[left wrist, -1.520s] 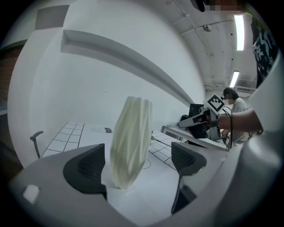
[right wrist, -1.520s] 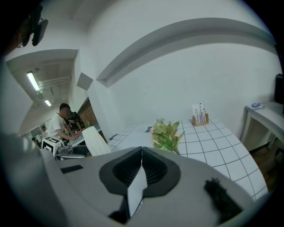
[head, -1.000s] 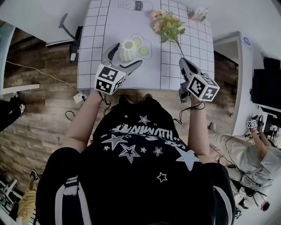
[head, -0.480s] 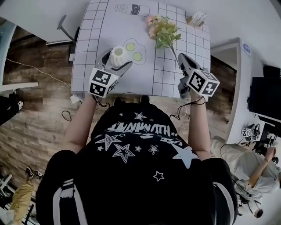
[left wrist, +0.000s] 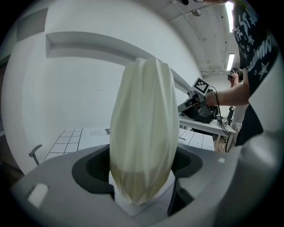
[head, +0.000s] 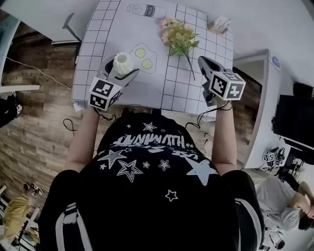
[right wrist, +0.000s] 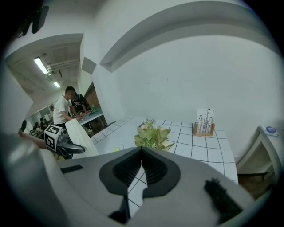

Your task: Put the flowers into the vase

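Observation:
A cream ribbed vase (head: 122,61) stands at the near left of the white gridded table (head: 147,90). My left gripper (head: 122,66) has it between its jaws, the pads against its sides, and the vase (left wrist: 142,133) fills the left gripper view. A bunch of pink and green flowers (head: 179,35) lies over the far middle of the table, its stem running back to my right gripper (head: 200,60), which is shut on the stem. In the right gripper view the flowers (right wrist: 151,135) sit just past the closed jaws and the vase (right wrist: 82,142) leans at the left.
A small wooden card holder (head: 221,23) stands at the table's far right corner. Drawings of a fried egg (head: 142,56) and a bottle (head: 144,10) are printed on the table sheet. A white side shelf (head: 255,63) adjoins the right edge. People stand in the background (right wrist: 66,106).
The left jaws, wide open around the vase a second ago, have closed in against it. The right gripper has carried the flowers a little leftward, toward the vase.

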Demonstrator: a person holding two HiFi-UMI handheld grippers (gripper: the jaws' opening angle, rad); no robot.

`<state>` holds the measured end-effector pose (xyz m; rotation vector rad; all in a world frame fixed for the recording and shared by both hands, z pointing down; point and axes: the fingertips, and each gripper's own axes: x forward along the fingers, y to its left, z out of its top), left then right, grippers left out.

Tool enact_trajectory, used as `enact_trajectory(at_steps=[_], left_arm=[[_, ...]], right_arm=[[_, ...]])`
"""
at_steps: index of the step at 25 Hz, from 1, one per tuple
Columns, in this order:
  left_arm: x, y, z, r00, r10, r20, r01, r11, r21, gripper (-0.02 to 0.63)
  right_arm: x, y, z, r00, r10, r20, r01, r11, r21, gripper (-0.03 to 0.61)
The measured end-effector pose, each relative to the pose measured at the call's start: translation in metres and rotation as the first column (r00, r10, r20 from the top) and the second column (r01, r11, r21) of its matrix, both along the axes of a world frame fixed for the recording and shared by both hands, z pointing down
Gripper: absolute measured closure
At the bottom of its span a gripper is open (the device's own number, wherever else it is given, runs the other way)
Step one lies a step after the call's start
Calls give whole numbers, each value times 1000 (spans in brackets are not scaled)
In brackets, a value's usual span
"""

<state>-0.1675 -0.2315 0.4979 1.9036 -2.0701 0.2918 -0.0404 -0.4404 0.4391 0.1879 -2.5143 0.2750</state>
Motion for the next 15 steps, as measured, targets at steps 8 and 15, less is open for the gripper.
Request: enact_trajectory(at_steps=[8,15], left_arm=[[-2,1,0,998,-55,-6,55,998,0,229],[-2,1,1,996,-86,-3,86,996,-21,229]], right_arm=[[0,-29,32,948,-211,-239,189,976,-112,566],[-12,-30,67,923,-252,-289,159,937,-311,565]])
